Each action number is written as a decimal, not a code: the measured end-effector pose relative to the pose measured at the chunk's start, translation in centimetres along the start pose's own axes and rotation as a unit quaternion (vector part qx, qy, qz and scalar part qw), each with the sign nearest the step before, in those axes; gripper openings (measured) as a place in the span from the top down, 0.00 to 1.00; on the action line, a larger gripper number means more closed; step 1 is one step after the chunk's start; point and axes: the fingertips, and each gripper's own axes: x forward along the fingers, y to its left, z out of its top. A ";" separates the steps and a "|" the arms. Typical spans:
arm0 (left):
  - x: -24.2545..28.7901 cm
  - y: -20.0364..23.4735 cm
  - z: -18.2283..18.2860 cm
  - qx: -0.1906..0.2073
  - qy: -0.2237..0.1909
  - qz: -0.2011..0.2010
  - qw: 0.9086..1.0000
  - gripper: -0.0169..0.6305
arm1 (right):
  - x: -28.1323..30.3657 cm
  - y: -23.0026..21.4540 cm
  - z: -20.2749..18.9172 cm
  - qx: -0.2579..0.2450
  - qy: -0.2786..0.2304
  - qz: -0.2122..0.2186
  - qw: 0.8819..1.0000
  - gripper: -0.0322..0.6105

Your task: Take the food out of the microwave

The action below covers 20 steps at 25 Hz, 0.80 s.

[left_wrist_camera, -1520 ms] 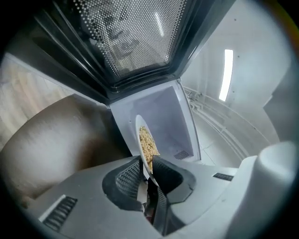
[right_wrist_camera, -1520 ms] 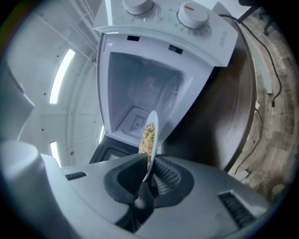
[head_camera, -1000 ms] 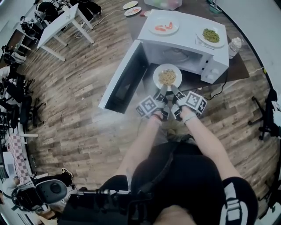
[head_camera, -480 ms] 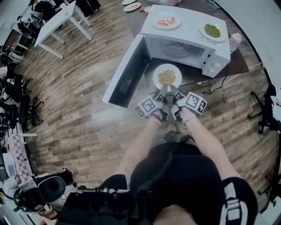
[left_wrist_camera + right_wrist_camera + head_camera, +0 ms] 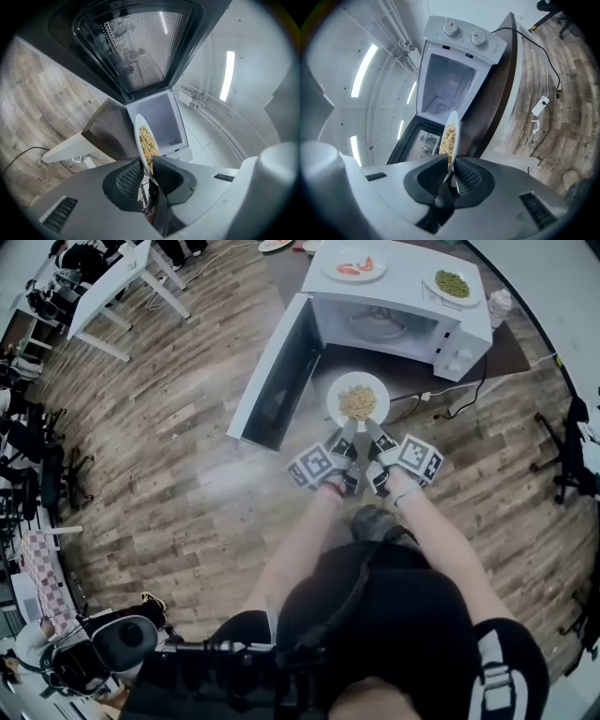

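Observation:
A white plate of yellow noodles [image 5: 357, 401] hangs in the air in front of the open white microwave [image 5: 394, 320]. My left gripper [image 5: 344, 440] is shut on the plate's near rim from the left, and my right gripper [image 5: 374, 439] is shut on the same rim from the right. In the left gripper view the plate [image 5: 146, 145] stands edge-on between the ribbed pads. The right gripper view shows the plate [image 5: 451, 136] pinched the same way, with the empty microwave cavity [image 5: 445, 91] behind it.
The microwave door [image 5: 274, 376] hangs wide open to the left. On the microwave's top stand a plate of red food [image 5: 353, 265] and a plate of green food [image 5: 451, 283]. The microwave sits on a dark table [image 5: 487, 357]; a cable [image 5: 448, 409] trails over the wood floor.
Both grippers have drawn the plate back from the microwave's mouth toward the person. The microwave now lies farther away at the top of the head view.

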 end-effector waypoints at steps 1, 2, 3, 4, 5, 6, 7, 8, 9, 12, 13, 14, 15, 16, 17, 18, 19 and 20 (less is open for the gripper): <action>-0.3 0.0 -0.2 0.000 0.001 -0.001 1.000 0.88 | -0.2 0.1 -0.3 0.000 -0.001 -0.001 1.000 0.89; -0.7 -0.1 -0.3 0.000 0.001 -0.002 1.000 0.88 | -0.5 0.1 -0.6 0.000 -0.002 -0.002 1.000 0.89; -1.0 -0.1 -0.4 -0.001 0.002 -0.003 1.000 0.88 | -0.7 0.2 -0.9 0.000 -0.003 -0.002 1.000 0.89; -1.3 -0.1 -0.5 -0.001 0.002 -0.003 1.000 0.88 | -0.9 0.2 -1.2 0.000 -0.004 -0.003 1.000 0.89; -1.7 -0.1 -0.7 -0.003 0.002 -0.003 1.000 0.88 | -1.1 0.3 -1.5 -0.001 -0.005 -0.003 1.000 0.89; -2.1 -0.2 -0.8 -0.004 0.003 -0.004 1.000 0.89 | -1.3 0.4 -1.9 -0.002 -0.006 -0.003 1.000 0.89; -2.5 -0.2 -0.9 -0.005 0.004 -0.004 1.000 0.89 | -1.5 0.5 -2.2 -0.002 -0.006 -0.004 1.000 0.89; -2.9 -0.2 -1.0 -0.005 0.005 -0.005 1.000 0.89 | -1.7 0.6 -2.6 -0.002 -0.007 -0.004 1.000 0.89; -3.2 -0.2 -1.1 -0.005 0.006 -0.005 1.000 0.89 | -1.9 0.7 -2.9 -0.001 -0.007 -0.004 1.000 0.89; -4.2 -0.2 -1.5 -0.006 0.008 -0.007 1.000 0.89 | -2.4 0.9 -3.7 0.002 -0.010 -0.005 1.000 0.89; -4.4 -0.2 -1.7 -0.006 0.009 -0.007 1.000 0.89 | -2.6 0.9 -4.0 0.003 -0.011 -0.006 1.000 0.89; -4.7 -0.1 -1.9 -0.007 0.011 -0.007 1.000 0.89 | -2.9 0.8 -4.2 0.003 -0.011 -0.007 1.000 0.89; -4.9 -0.1 -2.1 -0.008 0.012 -0.007 1.000 0.89 | -3.1 0.8 -4.4 0.004 -0.012 -0.007 1.000 0.89; -5.1 -0.1 -2.2 -0.009 0.013 -0.008 1.000 0.89 | -3.3 0.8 -4.6 0.004 -0.013 -0.008 1.000 0.89; -5.3 -0.1 -2.4 -0.009 0.014 -0.009 1.000 0.89 | -3.4 0.8 -4.8 0.004 -0.014 -0.008 1.000 0.89; -5.5 -0.1 -2.5 -0.009 0.015 -0.010 1.000 0.89 | -3.6 0.8 -5.0 0.004 -0.015 -0.008 1.000 0.89; -5.7 -0.1 -2.7 -0.010 0.016 -0.010 1.000 0.89 | -3.8 0.8 -5.2 0.005 -0.015 -0.009 1.000 0.89; -5.9 0.0 -2.9 -0.010 0.017 -0.010 1.000 0.89 | -4.0 0.7 -5.5 0.006 -0.016 -0.009 1.000 0.89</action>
